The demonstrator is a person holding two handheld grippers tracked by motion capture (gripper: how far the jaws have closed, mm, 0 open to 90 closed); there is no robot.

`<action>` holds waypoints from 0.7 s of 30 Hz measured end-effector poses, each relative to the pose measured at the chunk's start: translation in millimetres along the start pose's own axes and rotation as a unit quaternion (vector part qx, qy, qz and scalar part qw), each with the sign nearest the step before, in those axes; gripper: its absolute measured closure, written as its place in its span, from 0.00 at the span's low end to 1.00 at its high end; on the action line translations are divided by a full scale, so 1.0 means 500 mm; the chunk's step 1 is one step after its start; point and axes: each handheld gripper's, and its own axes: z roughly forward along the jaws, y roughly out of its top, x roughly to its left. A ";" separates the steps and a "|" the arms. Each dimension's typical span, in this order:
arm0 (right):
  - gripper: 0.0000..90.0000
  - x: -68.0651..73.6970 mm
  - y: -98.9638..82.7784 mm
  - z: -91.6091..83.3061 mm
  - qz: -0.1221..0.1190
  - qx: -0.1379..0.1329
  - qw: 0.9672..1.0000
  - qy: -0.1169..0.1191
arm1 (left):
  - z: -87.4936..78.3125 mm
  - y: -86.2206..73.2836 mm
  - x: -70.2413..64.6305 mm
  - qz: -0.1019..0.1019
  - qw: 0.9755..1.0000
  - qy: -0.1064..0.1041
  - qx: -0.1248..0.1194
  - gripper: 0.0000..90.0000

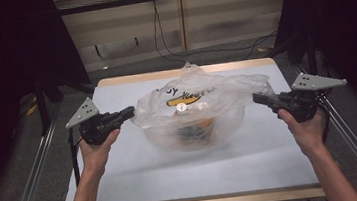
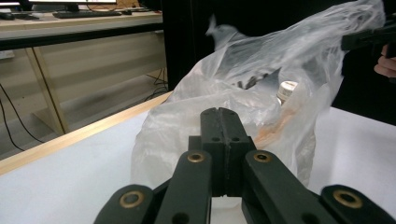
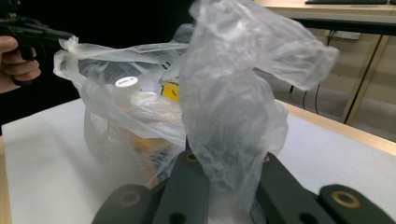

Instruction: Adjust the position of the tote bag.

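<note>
A clear plastic bag [image 1: 193, 114] with yellow and black print sits in the middle of the white table [image 1: 122, 161]. Inside it stands a bottle with a white cap [image 1: 181, 107], beside something orange. My left gripper [image 1: 130, 110] meets the bag's left rim; in the left gripper view its jaws [image 2: 223, 114] are pressed together against the film. My right gripper [image 1: 257, 97] is at the bag's right handle. In the right gripper view that handle [image 3: 233, 93] rises from between the jaws and drapes over them, hiding the tips. Each hand grips its tool from below.
The table has a wooden edge [image 1: 183, 72] at the far side. Metal rails [image 1: 33, 176] run along both sides of the table. Cables [image 1: 166, 46] lie on the floor behind it, before a wooden wall panel.
</note>
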 end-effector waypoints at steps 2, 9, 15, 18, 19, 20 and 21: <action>1.00 0.003 -0.002 0.016 0.001 0.005 1.000 0.009 | 0.001 -0.004 0.001 0.000 1.000 0.000 0.004 1.00; 1.00 -0.004 -0.018 0.036 0.004 0.035 0.999 0.003 | 0.011 -0.027 0.023 -0.014 1.000 0.007 0.023 1.00; 1.00 -0.018 -0.055 0.037 0.025 0.061 0.998 0.000 | 0.028 -0.046 0.029 -0.015 0.999 0.011 0.048 1.00; 1.00 -0.019 -0.070 0.048 0.027 0.077 0.997 -0.001 | 0.032 -0.060 0.035 -0.024 0.998 0.015 0.059 1.00; 1.00 -0.021 -0.079 0.057 0.024 0.089 0.996 -0.001 | 0.036 -0.067 0.037 -0.024 0.998 0.012 0.063 1.00; 1.00 -0.022 -0.082 0.060 0.030 0.091 0.995 0.001 | 0.038 -0.069 0.038 -0.029 0.998 0.007 0.062 1.00; 1.00 -0.023 -0.085 0.060 0.032 0.092 0.995 0.006 | 0.040 -0.071 0.039 -0.026 0.997 0.010 0.068 1.00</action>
